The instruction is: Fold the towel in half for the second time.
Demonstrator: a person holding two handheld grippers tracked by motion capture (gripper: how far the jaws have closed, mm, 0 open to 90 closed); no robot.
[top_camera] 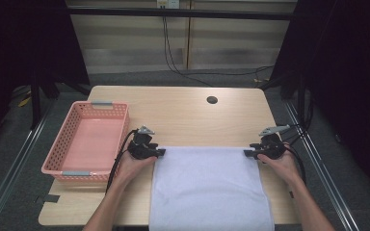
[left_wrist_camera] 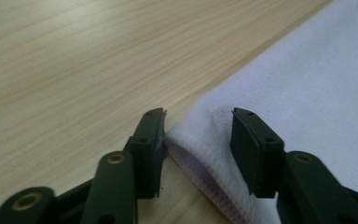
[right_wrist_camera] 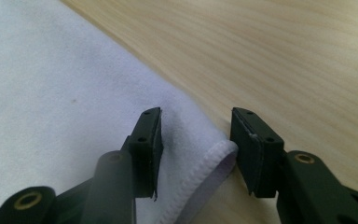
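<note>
**Here, both grippers bracket the towel's far corners**

Here, in the high view, a pale lavender-white rectangular cloth towel lies flat at lower centre of the light wooden table, its near edge hanging over the table's front. The left gripper sits at the towel's upper-left corner and the right gripper at its upper-right, likely so both corners can be lifted together. A pink plastic lattice basket stands at the left, apart from the towel.

In the left gripper view, the jaws stand spread with the hemmed corner raised between them; the left pad touches the fabric, the right does not.

In the right gripper view, the jaws likewise straddle the stitched corner without clamping it.
</note>
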